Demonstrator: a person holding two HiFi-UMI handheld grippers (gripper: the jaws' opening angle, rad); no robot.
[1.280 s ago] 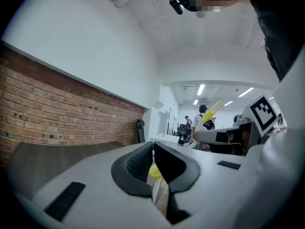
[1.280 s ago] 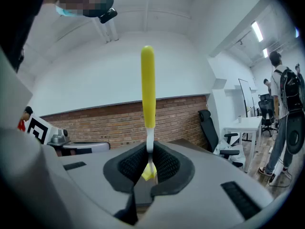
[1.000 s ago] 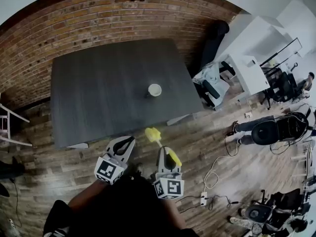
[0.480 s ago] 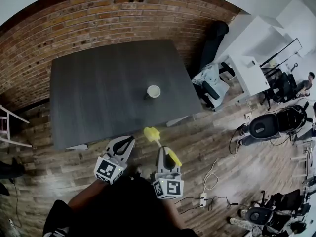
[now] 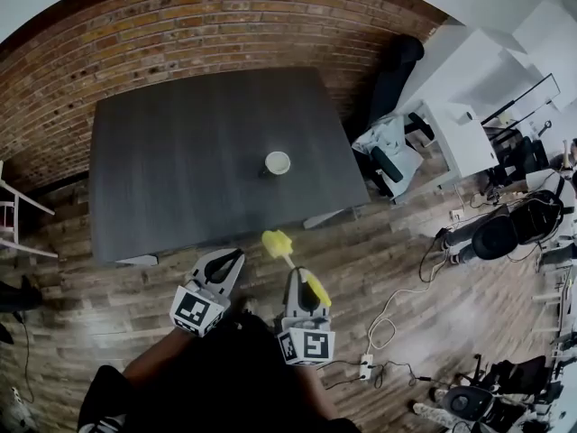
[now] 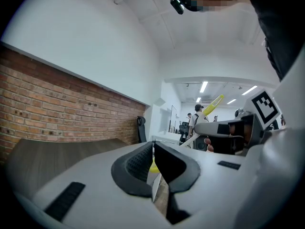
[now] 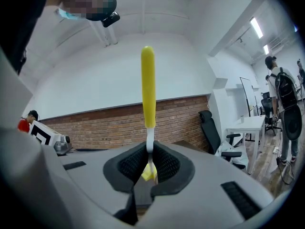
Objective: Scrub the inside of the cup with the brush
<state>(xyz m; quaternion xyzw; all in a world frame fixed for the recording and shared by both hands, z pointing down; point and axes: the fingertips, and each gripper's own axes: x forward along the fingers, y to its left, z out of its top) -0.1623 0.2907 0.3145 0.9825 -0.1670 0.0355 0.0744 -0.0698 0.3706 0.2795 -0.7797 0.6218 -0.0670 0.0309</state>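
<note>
Brick wall (image 5: 135, 43) backs the far and left edges of a dark table (image 5: 162, 179), whose top carries only the cup.

Off the table's near edge, over the wooden floor (image 5: 379, 260), the left gripper (image 5: 234, 258) is held level with its jaws pressed together and nothing between them. It is free to take the cup.

Just to its right the brush (image 5: 278, 243) points its yellow head towards the table's near edge, well apart from the cup. The cup (image 5: 278, 162) stands upright on the table right of the middle, closer to the right edge than the left and about halfway between the near and far edges. It is small and pale, and its material cannot be told from here. It looks light, so it would likely slide or tip under scrubbing unless it is steadied. The outer wall just under the rim seems the best place to grip, with gentle pressure in case it is thin.

The right gripper (image 5: 296, 278) is clamped on the brush's thin white neck, with the head beyond the jaws and the yellow handle lying back over the gripper. The handle looks like stiff plastic and the head seems softer. So narrow a neck could twist in the pads under side load, so strokes should probably run along the brush's length.

Further right stand a black chair (image 5: 397, 61) and white desks (image 5: 469, 88).
</note>
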